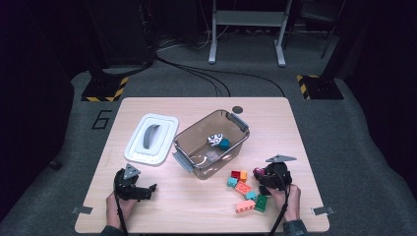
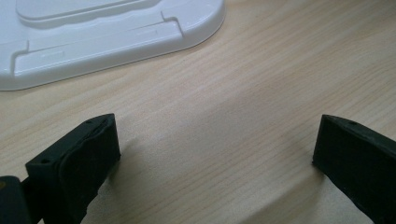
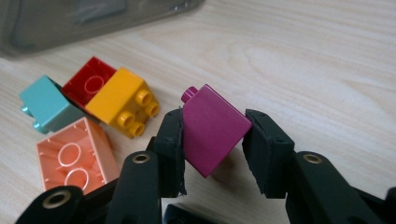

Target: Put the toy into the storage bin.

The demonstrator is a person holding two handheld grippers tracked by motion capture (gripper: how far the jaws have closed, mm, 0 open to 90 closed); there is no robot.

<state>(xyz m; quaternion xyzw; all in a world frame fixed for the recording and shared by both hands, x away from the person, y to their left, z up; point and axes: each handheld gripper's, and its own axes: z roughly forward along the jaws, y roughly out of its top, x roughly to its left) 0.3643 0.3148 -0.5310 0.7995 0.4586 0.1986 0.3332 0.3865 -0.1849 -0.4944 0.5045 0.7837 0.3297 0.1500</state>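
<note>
right gripper (image 3: 212, 135) clamped on a magenta brick (image 3: 214, 128), tilted just above the table (image 1: 196, 206), beside the loose bricks (image 1: 244, 189) near the clear bin (image 1: 182, 142). left gripper (image 2: 215, 149) spread wide over bare wood, near the white lid (image 2: 93, 42). floor marked "6" (image 1: 101, 119).

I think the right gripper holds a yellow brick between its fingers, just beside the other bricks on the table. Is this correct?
Not quite: the colour is wrong. The brick held by the right gripper is magenta, not yellow. The right gripper view shows it clamped between the fingers; the yellow brick lies loose on the table with the other bricks. The rest is right.
</note>
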